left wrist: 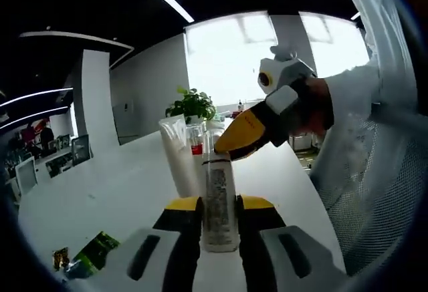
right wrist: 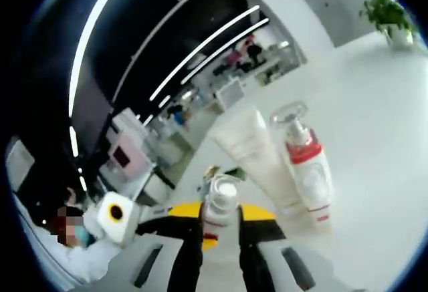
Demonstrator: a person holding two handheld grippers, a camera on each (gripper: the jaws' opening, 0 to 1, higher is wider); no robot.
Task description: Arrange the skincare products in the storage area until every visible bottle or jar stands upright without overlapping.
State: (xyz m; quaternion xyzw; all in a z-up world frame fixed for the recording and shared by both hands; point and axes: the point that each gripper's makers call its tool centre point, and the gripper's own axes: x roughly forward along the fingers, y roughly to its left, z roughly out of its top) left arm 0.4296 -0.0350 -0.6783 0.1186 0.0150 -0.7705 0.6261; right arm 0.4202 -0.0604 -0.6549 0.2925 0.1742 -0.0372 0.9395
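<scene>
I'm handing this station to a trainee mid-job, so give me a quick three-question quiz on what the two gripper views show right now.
1. True or false: the left gripper has its jaws on either side of a slim clear bottle standing on the white table.
2. Multiple choice: right behind that bottle stands a) a white tube, b) a black jar, c) a blue box.
3. Fill in: in the right gripper view, the pump bottle beside the tube has a ____ label.

Key:
1. True
2. a
3. Red and white
</scene>
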